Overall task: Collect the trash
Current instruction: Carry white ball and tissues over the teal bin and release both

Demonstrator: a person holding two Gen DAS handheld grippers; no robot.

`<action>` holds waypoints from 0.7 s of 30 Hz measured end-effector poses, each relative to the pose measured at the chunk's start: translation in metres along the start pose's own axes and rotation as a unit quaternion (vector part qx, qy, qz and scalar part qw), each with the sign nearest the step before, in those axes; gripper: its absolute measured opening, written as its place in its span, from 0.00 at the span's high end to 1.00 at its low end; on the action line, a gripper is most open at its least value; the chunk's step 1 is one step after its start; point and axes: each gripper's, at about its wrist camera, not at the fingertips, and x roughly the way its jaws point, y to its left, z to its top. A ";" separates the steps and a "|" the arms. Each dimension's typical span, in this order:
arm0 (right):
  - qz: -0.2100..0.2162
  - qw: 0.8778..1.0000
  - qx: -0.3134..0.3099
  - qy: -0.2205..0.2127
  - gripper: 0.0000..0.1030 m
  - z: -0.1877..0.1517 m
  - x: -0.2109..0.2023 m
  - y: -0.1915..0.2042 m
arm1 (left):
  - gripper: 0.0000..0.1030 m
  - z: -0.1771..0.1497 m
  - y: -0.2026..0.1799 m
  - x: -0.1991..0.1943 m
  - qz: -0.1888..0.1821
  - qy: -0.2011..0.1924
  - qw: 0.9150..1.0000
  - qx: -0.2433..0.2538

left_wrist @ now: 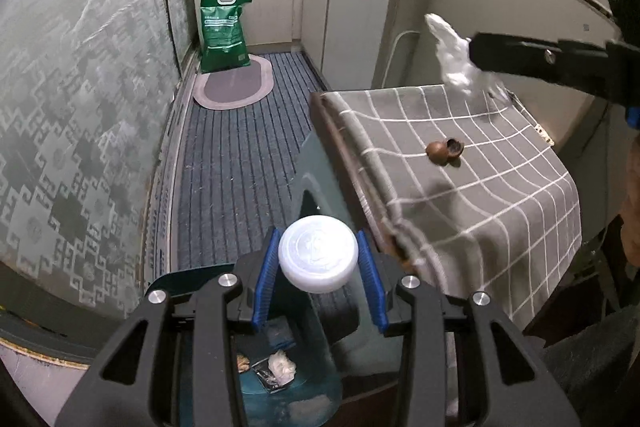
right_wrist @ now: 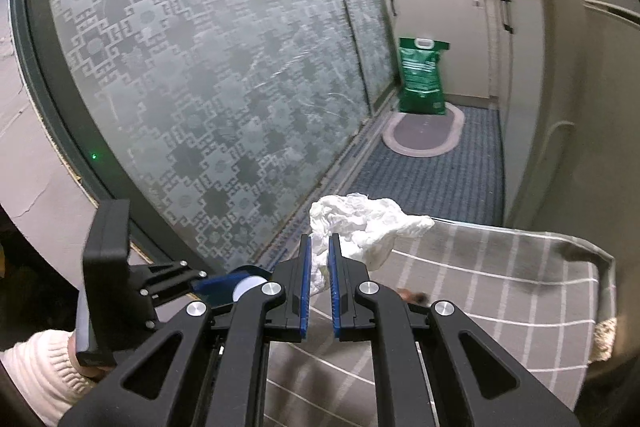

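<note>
In the left wrist view, the left gripper (left_wrist: 319, 261) is partly closed with its 2 blue pads clamped on a round white lid (left_wrist: 318, 254), held over a dark green bin (left_wrist: 316, 183) with scraps at its bottom, beside a table under a grey checked cloth (left_wrist: 480, 187) where a brown nutshell (left_wrist: 444, 149) lies. In the right wrist view, the right gripper (right_wrist: 319, 269) is nearly closed, pinching a crumpled white tissue (right_wrist: 360, 223) above the cloth's edge.
</note>
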 end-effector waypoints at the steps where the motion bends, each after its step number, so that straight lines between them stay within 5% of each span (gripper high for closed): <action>1: 0.003 1.000 -0.001 0.000 0.92 0.001 0.003 0.004 | 0.60 -0.003 0.004 -0.003 0.001 -0.002 1.000 0.000; 6: 0.018 1.000 -0.013 0.005 0.92 0.006 0.017 0.025 | 0.60 -0.013 0.025 -0.017 0.001 -0.015 1.000 -0.012; 21: 0.032 0.998 -0.033 0.036 0.92 0.005 0.058 0.060 | 0.55 -0.047 0.050 0.002 0.015 0.065 0.998 0.000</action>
